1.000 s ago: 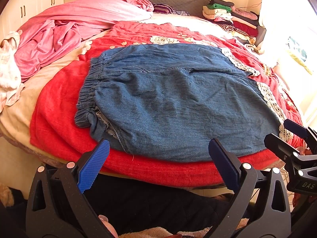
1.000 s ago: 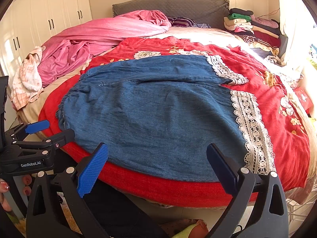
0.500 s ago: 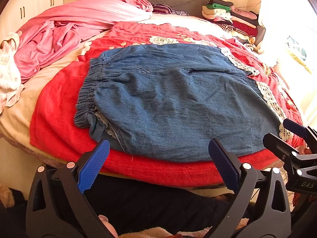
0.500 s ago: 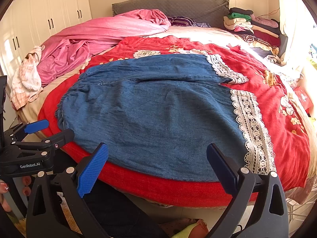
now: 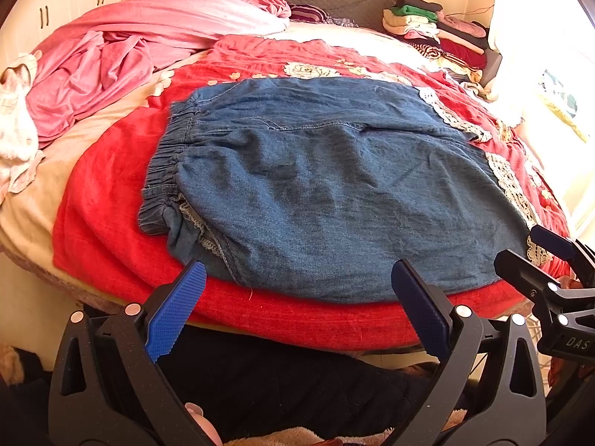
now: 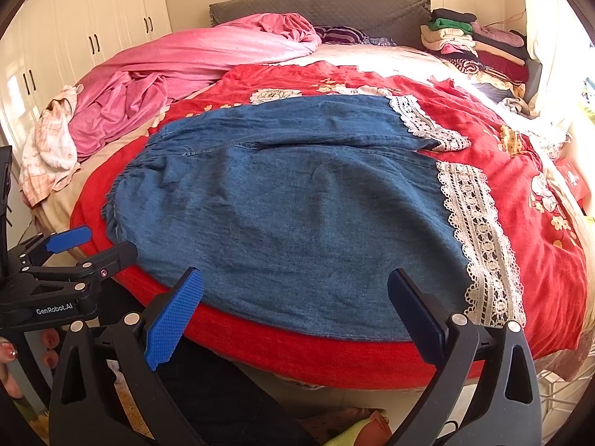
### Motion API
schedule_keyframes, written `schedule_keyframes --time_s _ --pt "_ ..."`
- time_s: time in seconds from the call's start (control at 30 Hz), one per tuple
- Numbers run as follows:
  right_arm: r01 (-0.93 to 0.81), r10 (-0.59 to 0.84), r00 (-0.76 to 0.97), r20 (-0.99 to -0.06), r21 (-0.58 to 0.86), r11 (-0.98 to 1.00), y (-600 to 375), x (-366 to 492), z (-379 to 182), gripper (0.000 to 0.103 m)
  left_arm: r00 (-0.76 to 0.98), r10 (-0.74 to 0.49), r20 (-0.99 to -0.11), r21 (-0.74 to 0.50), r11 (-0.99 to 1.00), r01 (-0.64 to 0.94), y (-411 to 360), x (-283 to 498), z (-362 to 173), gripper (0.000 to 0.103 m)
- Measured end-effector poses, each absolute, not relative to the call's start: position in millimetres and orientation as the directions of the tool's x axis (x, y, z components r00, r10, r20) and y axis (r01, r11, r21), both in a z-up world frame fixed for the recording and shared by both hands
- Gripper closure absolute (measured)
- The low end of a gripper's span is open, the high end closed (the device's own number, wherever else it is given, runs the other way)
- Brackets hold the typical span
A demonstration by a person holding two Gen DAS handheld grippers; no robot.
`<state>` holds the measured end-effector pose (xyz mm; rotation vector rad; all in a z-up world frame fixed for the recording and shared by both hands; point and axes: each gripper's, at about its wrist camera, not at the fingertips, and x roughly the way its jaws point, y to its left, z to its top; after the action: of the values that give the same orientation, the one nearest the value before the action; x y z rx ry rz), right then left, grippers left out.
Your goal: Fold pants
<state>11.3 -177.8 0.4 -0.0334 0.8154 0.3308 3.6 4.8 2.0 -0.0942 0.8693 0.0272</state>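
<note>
**Denim pants spread flat on a red blanket, both grippers held off the near edge**

A pair of blue denim pants (image 5: 334, 193) lies flat across a red plush blanket (image 5: 104, 200) on a bed, waistband to the left, legs running right. The elastic waistband (image 5: 163, 171) is gathered into tight ridges; the fabric past it is soft and lightly rippled. Each leg ends in a band of white lace (image 6: 479, 238) — the far leg's lace (image 6: 427, 126) sits a little apart from the near one. The pants' near edge curves just inside the blanket's front edge, leaving a strip of red showing.

The left gripper (image 5: 297, 308) hangs below and in front of that edge, its fingers spread wide, holding nothing, its ribbed blue pads (image 5: 174, 312) clear of the cloth. The right gripper (image 6: 293, 312) does the same toward the lace end, fingers also wide apart and empty.

Behind the pants lie a rumpled pink sheet (image 6: 193, 63), a grey quilted headboard (image 6: 327, 3) and a stack of folded clothes (image 6: 472, 37) at the far right. White wardrobe doors (image 6: 93, 26) stand at the left.
</note>
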Motion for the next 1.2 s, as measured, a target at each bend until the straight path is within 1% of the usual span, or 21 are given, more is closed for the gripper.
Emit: schedule_keyframes --time_s 0.27,0.43,0.57,0.73,0.83,1.0,1.2 --pt "-0.304 0.288 0.636 -0.715 0.11 0.946 -179 17 -2 0.004 0.639 -0.024 -0.769 -0.082 0.995 -0.061 10 8 -4 0.009" --pt "-0.351 0.354 0.632 -0.69 0.152 0.924 -181 28 4 0.004 0.641 -0.014 -0.767 -0.094 0.991 -0.09 28 17 -1 0.009" --pt "-0.416 0.389 0.611 -0.689 0.139 0.899 -169 46 11 0.004 0.644 0.013 -0.765 -0.094 0.987 -0.131 53 32 7 0.009" --pt "-0.462 0.419 0.585 -0.695 0.139 0.876 -150 79 19 0.004 0.643 0.048 -0.764 -0.081 0.982 -0.169 82 55 16 0.009" --pt "-0.5 0.458 0.539 -0.707 0.168 0.849 -135 108 27 0.004 0.632 0.058 -0.772 -0.074 0.981 -0.181 96 70 19 0.009" --pt "-0.58 0.474 0.507 -0.72 0.121 0.806 -106 156 40 0.004 0.605 0.087 -0.792 -0.046 0.979 -0.201 123 105 27 0.009" --pt "-0.62 0.463 0.504 -0.729 0.068 0.781 -80 211 46 0.004 0.584 0.11 -0.804 -0.009 0.98 -0.197 145 147 35 0.009"
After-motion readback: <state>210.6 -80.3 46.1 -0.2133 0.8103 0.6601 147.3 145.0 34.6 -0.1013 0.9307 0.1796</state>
